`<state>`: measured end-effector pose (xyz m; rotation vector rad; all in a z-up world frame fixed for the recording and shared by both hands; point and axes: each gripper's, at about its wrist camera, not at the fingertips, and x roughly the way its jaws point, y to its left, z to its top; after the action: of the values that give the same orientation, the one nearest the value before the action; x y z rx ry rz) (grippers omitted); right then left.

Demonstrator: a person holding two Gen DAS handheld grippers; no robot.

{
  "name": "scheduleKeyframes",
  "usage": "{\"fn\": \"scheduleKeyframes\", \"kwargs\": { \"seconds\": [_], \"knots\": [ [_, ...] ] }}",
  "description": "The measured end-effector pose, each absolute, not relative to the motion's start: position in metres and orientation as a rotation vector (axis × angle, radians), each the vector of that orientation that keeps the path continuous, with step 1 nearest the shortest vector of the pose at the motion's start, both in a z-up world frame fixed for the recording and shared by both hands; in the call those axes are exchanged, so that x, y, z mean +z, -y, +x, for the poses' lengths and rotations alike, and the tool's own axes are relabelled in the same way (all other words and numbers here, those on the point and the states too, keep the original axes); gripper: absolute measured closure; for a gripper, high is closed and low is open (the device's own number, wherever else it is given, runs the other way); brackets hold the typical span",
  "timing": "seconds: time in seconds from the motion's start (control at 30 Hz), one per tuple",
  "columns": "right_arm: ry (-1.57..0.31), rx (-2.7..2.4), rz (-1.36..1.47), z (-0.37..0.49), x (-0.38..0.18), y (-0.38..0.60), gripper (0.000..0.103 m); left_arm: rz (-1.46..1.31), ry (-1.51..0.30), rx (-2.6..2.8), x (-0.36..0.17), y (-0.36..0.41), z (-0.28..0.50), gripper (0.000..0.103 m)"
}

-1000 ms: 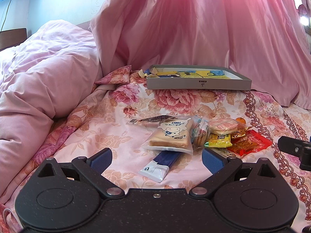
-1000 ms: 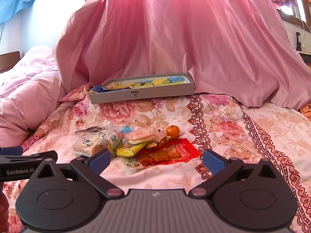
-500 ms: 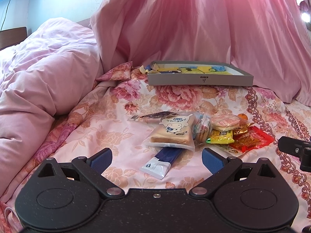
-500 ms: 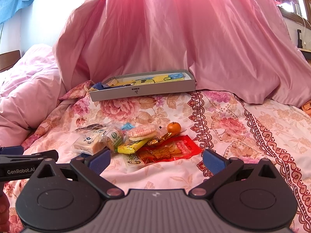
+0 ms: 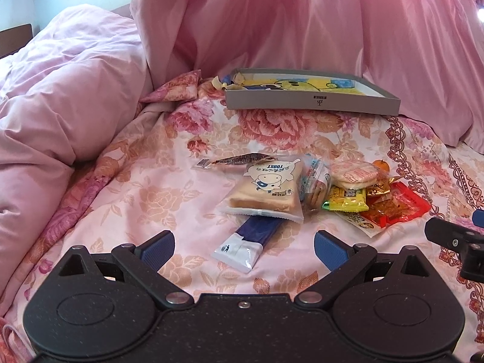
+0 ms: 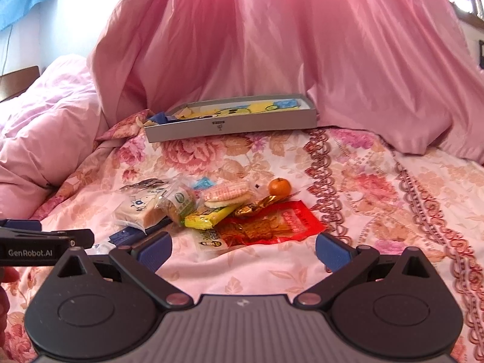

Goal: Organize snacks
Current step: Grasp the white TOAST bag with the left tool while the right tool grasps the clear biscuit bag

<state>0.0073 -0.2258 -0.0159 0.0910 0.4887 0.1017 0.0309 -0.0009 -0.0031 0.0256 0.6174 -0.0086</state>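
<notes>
Snack pile lies mid-bed on the floral sheet, grey box [image 5: 313, 103] well beyond it. Left gripper [image 5: 243, 246] jaws wide, empty, just short of the blue stick pack [image 5: 246, 240]. Right gripper [image 6: 243, 249] jaws wide, empty, near the red packet [image 6: 272, 222]. Toast bag [image 5: 266, 190] likely light, soft, slippery film; pinch at a sealed edge. Orange [image 6: 279, 187] may roll.

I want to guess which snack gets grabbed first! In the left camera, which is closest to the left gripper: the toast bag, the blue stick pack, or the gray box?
From the left gripper, nearest first:
1. Blue stick pack: right between the open fingers, poking out from under the toast.
2. Toast bag: just behind it, middle of the pile.
3. Gray box: far back by the pink curtain.
</notes>
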Motion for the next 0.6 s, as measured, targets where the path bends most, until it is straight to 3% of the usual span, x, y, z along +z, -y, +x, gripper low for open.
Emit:
{"fn": "scheduleKeyframes", "kwargs": {
  "seconds": [0.6],
  "knots": [
    [-0.505, 0.257, 0.073, 0.048, -0.032, 0.240, 0.000, 0.050, -0.583, -0.117, -0.018, 0.000, 0.093, 0.004]
  ]
}}
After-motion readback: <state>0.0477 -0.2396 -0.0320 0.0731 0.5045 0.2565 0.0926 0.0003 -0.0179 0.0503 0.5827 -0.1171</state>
